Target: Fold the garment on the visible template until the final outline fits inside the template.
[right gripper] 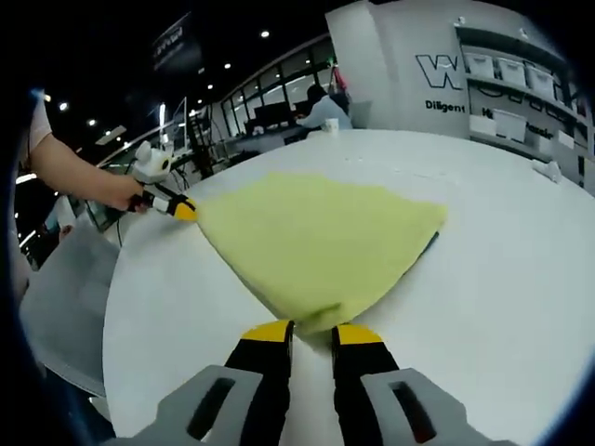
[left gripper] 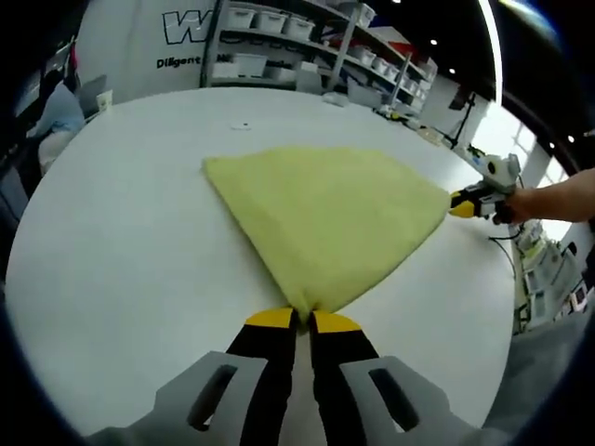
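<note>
Both grippers' jaws pinch corners of the yellow garment (left gripper: 325, 218).

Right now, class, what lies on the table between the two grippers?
The yellow cloth spans the stretch: the left gripper holds one corner, the right gripper another, seen in the left gripper view.

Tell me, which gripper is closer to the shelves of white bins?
Right, it seems. The right gripper holds the yellow cloth corner on the shelves' side; the left gripper pinches the corner farther back.
</note>
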The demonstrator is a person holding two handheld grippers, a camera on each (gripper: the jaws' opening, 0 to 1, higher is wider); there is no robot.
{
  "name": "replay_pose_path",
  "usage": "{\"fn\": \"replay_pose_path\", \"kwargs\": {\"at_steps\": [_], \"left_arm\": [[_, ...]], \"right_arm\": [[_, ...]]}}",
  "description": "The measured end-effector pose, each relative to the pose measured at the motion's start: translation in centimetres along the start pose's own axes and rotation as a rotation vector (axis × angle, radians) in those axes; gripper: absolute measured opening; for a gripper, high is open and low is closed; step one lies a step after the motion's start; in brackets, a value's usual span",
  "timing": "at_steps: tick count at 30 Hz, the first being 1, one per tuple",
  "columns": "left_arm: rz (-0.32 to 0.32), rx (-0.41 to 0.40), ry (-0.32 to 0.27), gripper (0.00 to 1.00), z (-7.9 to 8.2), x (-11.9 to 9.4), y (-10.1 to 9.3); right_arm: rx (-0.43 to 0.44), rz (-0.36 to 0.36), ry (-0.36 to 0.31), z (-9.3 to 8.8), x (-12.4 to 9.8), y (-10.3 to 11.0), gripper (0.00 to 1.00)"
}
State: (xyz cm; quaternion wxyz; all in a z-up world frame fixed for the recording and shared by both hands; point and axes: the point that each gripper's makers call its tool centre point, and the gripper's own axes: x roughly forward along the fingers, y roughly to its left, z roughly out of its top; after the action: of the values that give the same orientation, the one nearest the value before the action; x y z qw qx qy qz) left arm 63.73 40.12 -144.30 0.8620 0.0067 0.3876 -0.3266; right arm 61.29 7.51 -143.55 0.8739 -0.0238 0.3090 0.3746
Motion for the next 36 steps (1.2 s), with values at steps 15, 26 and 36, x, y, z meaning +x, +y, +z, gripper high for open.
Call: {"fn": "replay_pose_path", "kwargs": {"at_steps": [15, 26, 36], "left_arm": [[-0.014, 0.031, -0.005, 0.04, 0.6, -0.7, 0.5], [-0.013, 0.045, 0.007, 0.04, 0.4, -0.8, 0.4], [-0.007, 0.041, 0.013, 0.04, 0.3, -0.8, 0.5]], "right_arm": [[-0.081, 0.048, 0.041, -0.4, -1.9, -0.8, 0.00], [-0.008, 0.096, 0.017, 0.5, -1.7, 0.2, 0.15], [-0.055, 0.100, 0.039, 0.1, -0.2, 0.6, 0.00]]}}
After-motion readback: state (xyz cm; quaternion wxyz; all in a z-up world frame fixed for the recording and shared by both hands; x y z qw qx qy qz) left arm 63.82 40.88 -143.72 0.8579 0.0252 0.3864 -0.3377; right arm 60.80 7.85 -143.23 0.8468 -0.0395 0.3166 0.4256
